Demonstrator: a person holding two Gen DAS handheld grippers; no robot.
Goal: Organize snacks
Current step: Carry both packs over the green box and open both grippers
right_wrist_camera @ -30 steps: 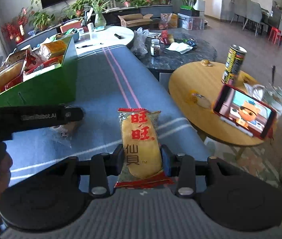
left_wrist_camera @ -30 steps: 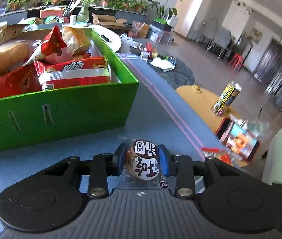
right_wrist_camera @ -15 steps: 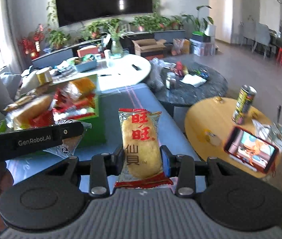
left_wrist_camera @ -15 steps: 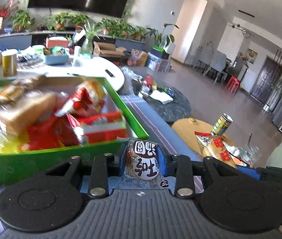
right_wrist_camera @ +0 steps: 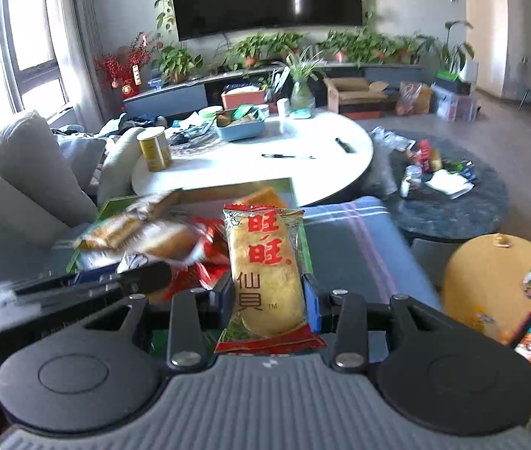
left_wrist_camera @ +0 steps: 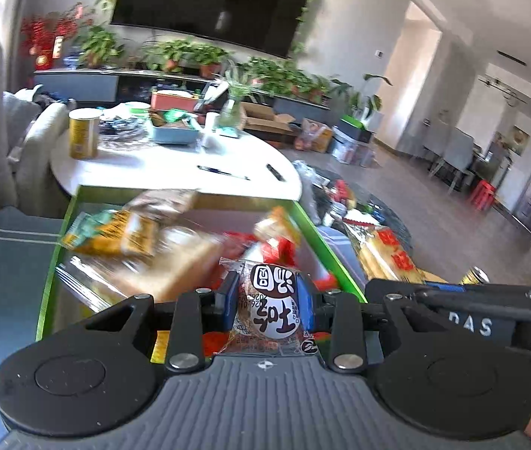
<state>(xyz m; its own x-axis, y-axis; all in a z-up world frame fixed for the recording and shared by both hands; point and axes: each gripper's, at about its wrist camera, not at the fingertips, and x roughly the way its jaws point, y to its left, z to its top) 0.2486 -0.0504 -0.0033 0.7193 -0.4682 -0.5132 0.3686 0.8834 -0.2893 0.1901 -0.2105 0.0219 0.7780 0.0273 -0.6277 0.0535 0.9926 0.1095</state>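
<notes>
Left wrist view: left gripper (left_wrist_camera: 268, 302), blue-padded, is clamped on a small clear-wrapped round pastry with a white-and-brown printed label (left_wrist_camera: 271, 305). The packet stands upright between the pads, pinched at its sides. It hangs over the near end of the green cardboard box (left_wrist_camera: 51, 262), which is already heaped with red, orange and tan snack packets (left_wrist_camera: 145, 247); the contents are blurred, so individual items cannot be told apart.

Right wrist view: right gripper (right_wrist_camera: 271, 302) is closed on a long yellow rice-cracker packet with red ends and red characters (right_wrist_camera: 265, 270), held low on the packet so most of its length stands free above the pads. It sits over the box's near right area, with the left tool's black body crossing just to its left. The box rests on a blue-grey striped cushioned surface (right_wrist_camera: 359, 255), not on a counter; a white round counter (right_wrist_camera: 265, 172) lies beyond it.

Judgement: both packets are carried and about to be released into the box.

Risks:
- The tools are close together; contact could knock either grasp.
- The rice crackers are brittle, and a hard pinch could crack them.
- The heap is high and uneven, so a packet dropped near the right wall may slide over the rim.
- The soft surface may let the box tip if it is pressed.
</notes>
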